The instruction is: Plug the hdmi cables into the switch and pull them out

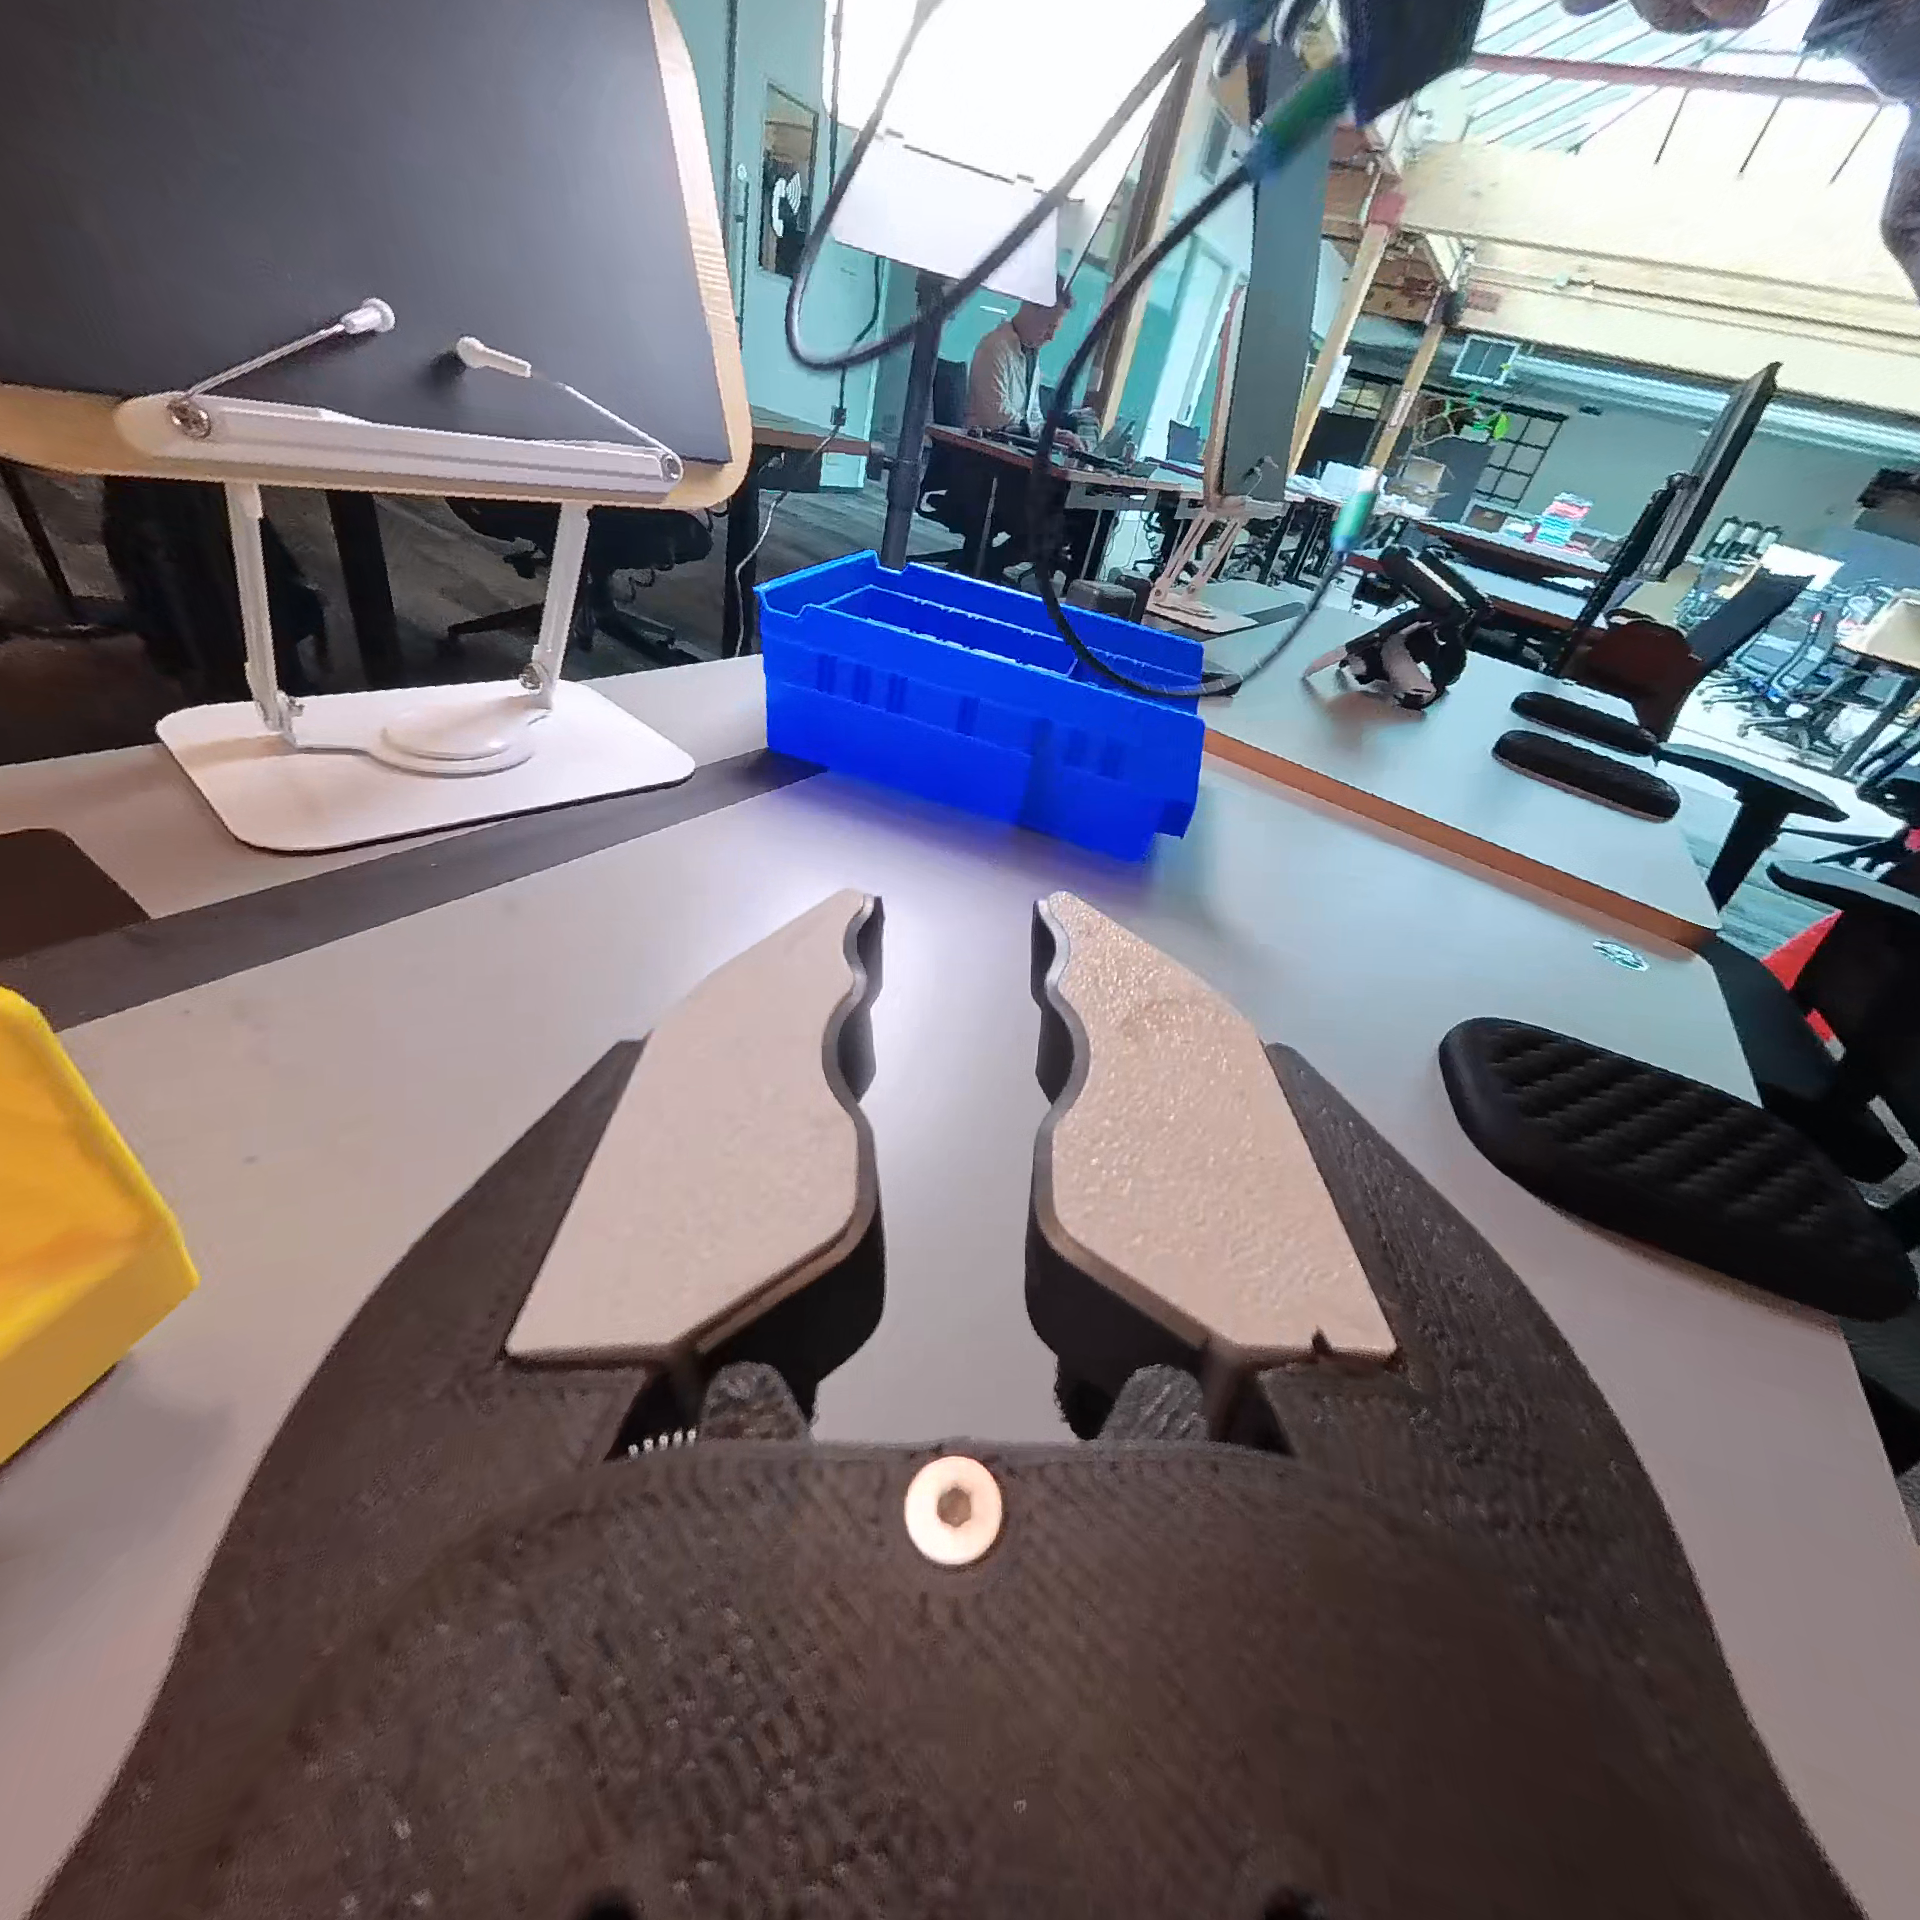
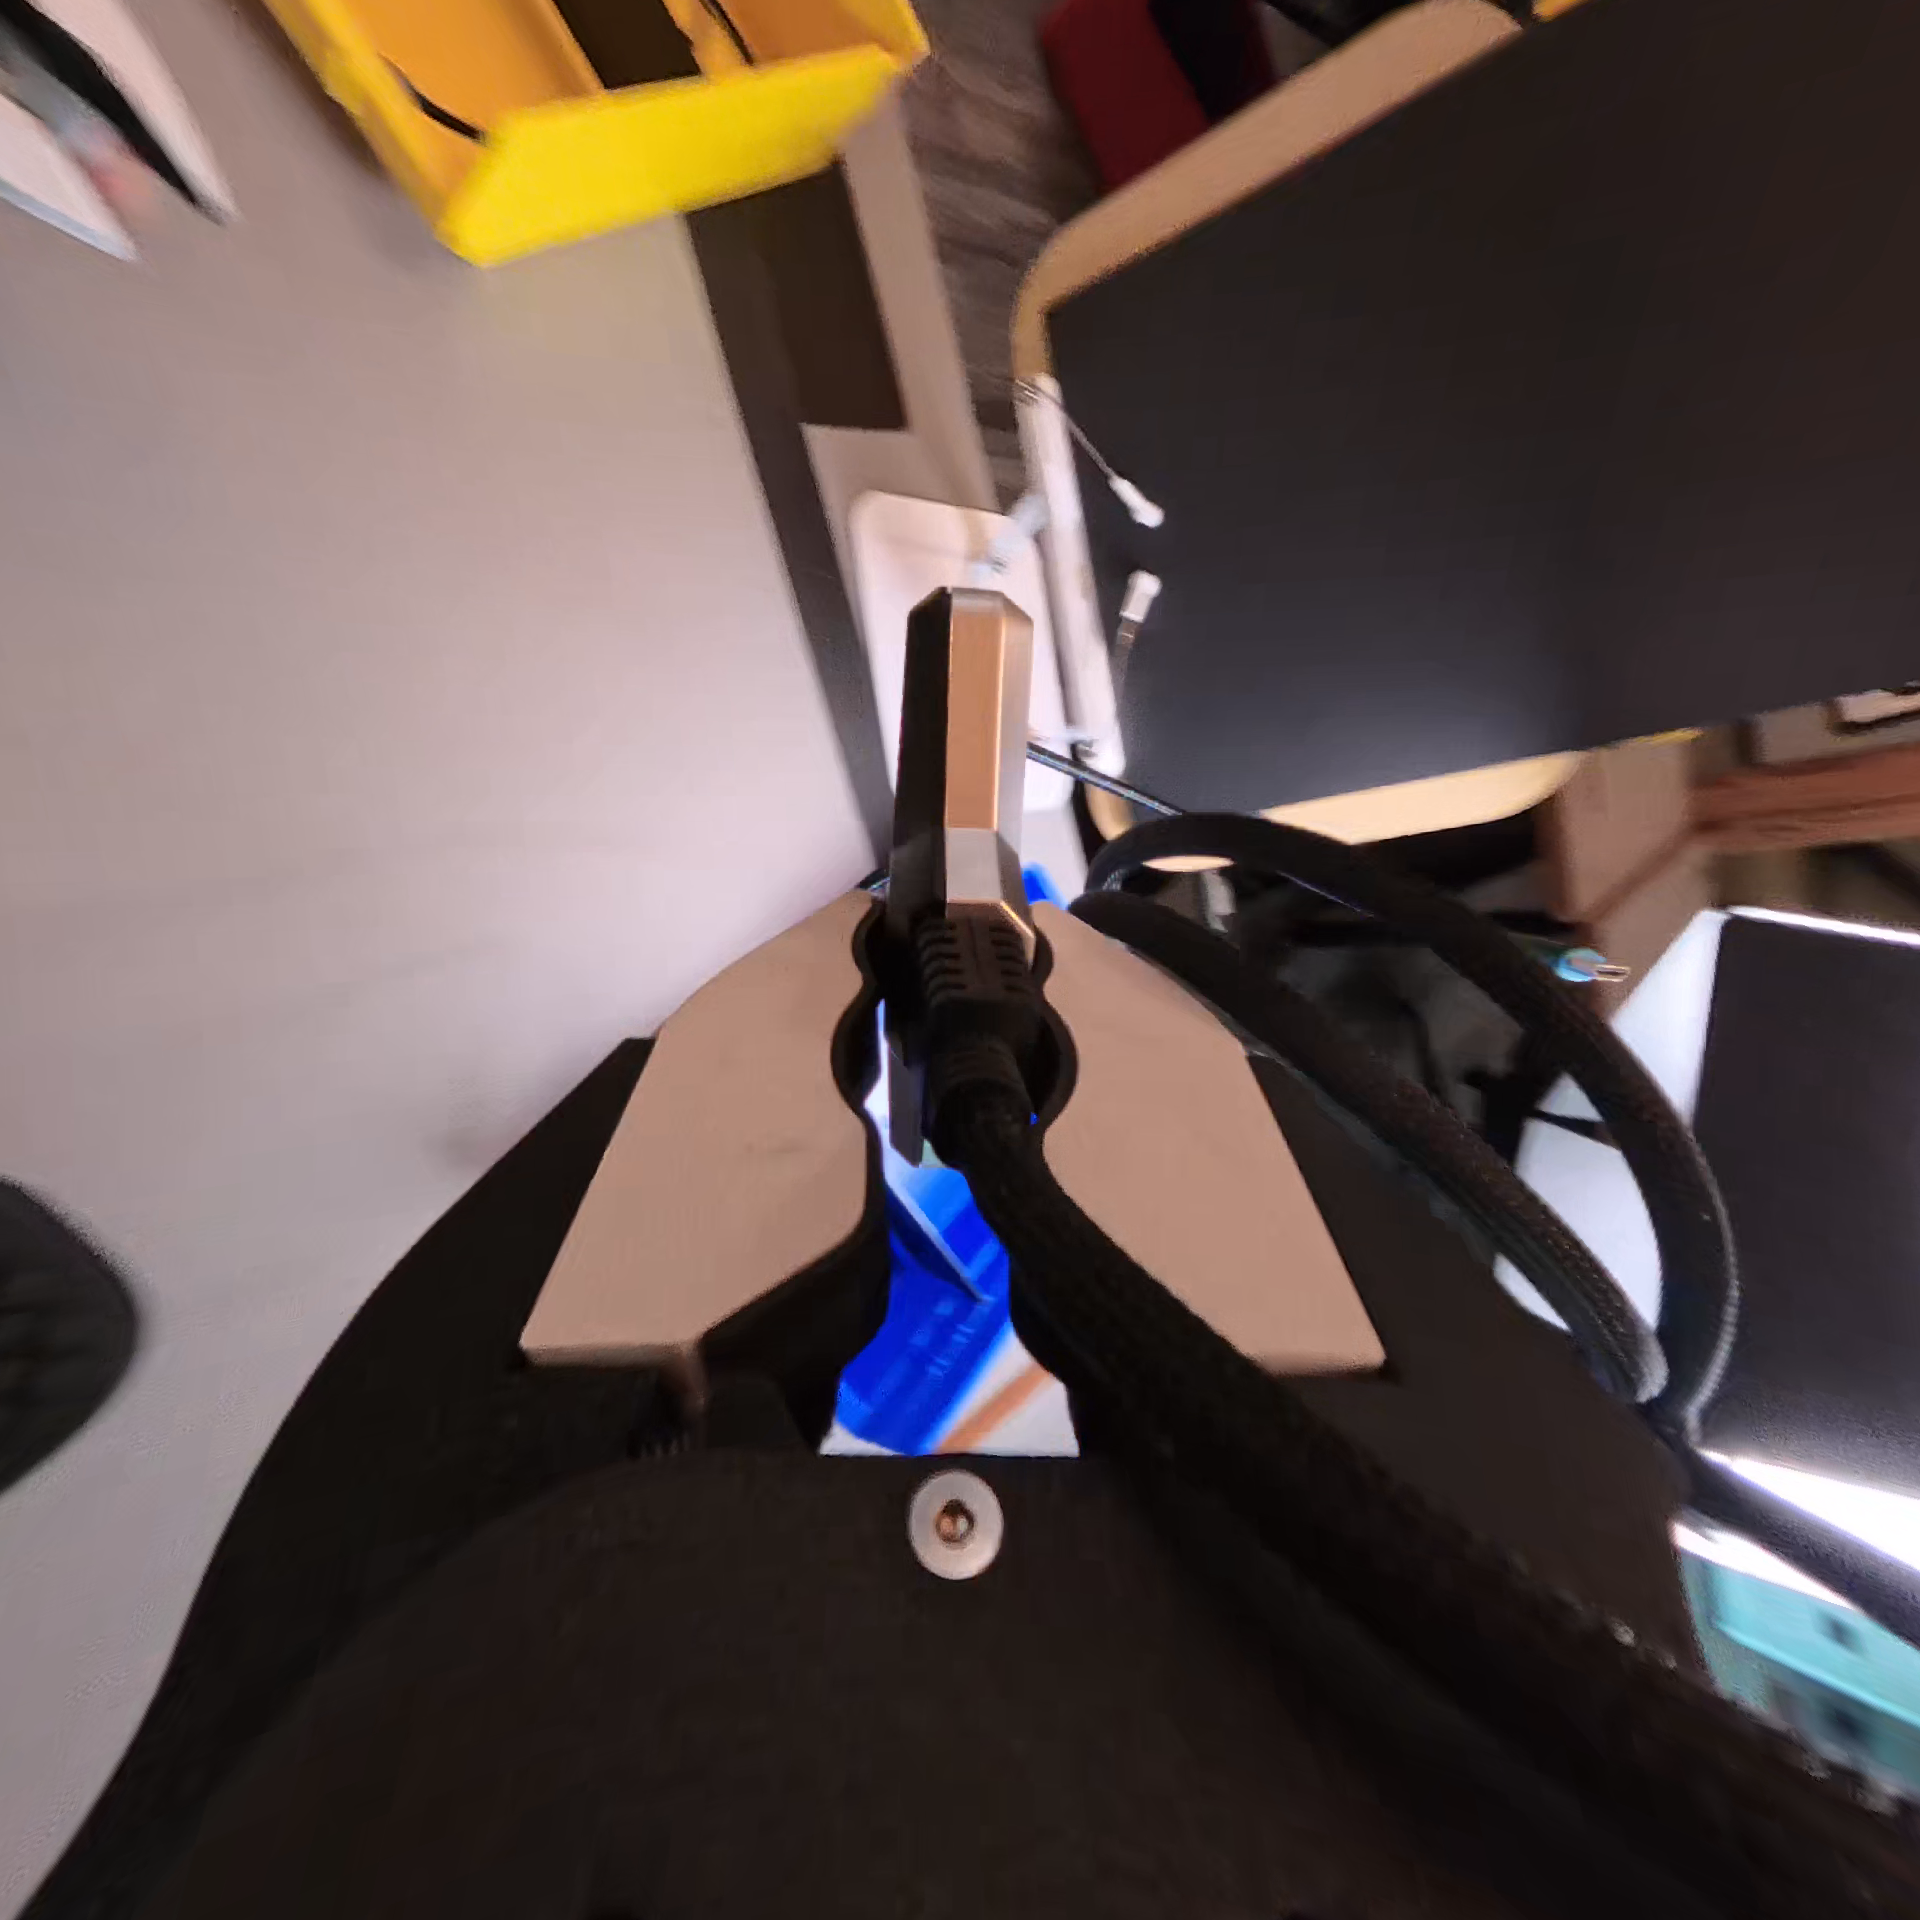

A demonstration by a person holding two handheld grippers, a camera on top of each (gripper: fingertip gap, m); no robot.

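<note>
We hold the switch, cable attached.
Our right gripper (image 2: 956, 997) pinches the switch (image 2: 971, 748); our left gripper (image 1: 956, 935), spread and empty, hangs over the worktop (image 1: 1299, 935) facing the blue bin (image 1: 977, 727).

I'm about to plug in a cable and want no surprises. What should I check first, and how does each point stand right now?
1. Right tongs grip the silver-and-black switch box: ok, shut on it.
2. Black braided cable plugged into that box: ok; it lies loose over the right tongs.
3. Left tongs free for a plug: ok, open and empty.
4. Next plug within reach: cannot tell; cables hang over the blue plastic bin.
5. Free port on the box: cannot tell, ports hidden.
</note>
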